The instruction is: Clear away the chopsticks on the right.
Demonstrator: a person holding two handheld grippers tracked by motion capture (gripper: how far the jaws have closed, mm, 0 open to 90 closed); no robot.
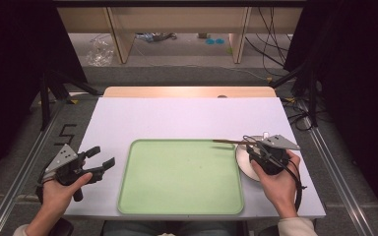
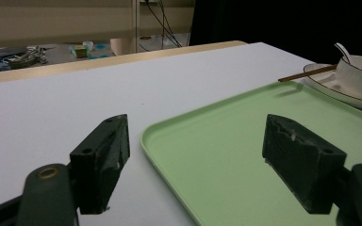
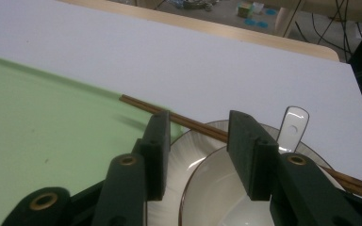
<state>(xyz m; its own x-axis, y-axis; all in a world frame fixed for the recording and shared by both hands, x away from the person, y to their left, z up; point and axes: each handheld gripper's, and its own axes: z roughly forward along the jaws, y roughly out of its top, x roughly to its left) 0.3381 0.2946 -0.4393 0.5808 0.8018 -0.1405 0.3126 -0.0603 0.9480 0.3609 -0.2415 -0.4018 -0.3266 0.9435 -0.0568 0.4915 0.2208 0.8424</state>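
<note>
A pale green tray (image 1: 179, 177) lies on the white table (image 1: 187, 115). Just right of it stands a white plate (image 1: 242, 164) with a white bowl (image 3: 217, 197) on it. A white spoon (image 3: 292, 123) rests in the bowl. Brown chopsticks (image 3: 141, 106) lie across the plate's far rim, their tips over the tray's corner. My right gripper (image 3: 200, 141) hovers open over the bowl and plate, its jaws a moderate gap apart with the chopsticks running behind them. My left gripper (image 1: 104, 156) is wide open with nothing in it, left of the tray and low over its near left edge (image 2: 169, 155).
Black curtains flank the table on both sides. Behind it are wooden shelf legs (image 1: 120, 34), cables (image 1: 270, 44) and clutter on the floor. A light wooden strip (image 1: 187, 91) borders the table's far edge. Metal rails (image 1: 24, 162) run along both sides.
</note>
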